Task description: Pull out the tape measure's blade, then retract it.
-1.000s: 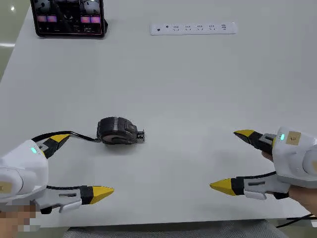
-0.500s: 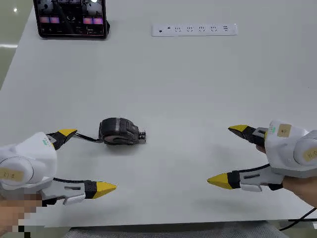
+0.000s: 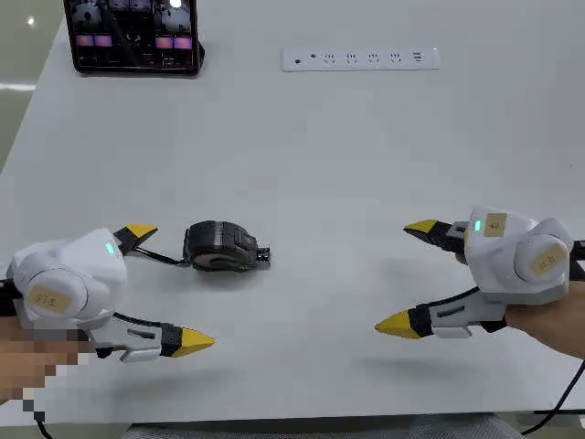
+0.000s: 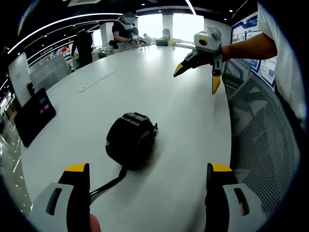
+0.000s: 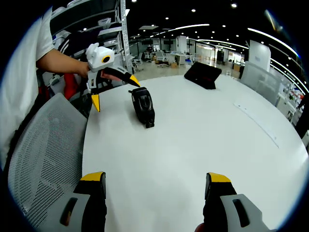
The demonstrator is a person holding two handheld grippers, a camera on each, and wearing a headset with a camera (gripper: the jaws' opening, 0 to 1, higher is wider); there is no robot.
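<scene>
A black tape measure (image 3: 219, 247) lies on the white table (image 3: 311, 155), its blade tip (image 3: 262, 254) facing right and a black strap (image 3: 164, 258) trailing left. It also shows as the dark tape measure (image 4: 131, 140) ahead of my left jaws and the tape measure (image 5: 143, 106) far off in the right gripper view. My left gripper (image 3: 167, 285) stands open just left of it, the strap near its upper finger. Well to the right, my right gripper (image 3: 407, 276) is open and holds nothing. The blade is inside the case.
A white power strip (image 3: 360, 58) lies at the table's far edge. A dark tablet with a lit screen (image 3: 133, 35) stands at the far left. A mesh chair (image 4: 263, 130) is beside the table, and people stand far off in the room.
Both grippers have moved inward: the left one right and slightly up toward the tape measure, the right one left. The tape measure has stayed put.
</scene>
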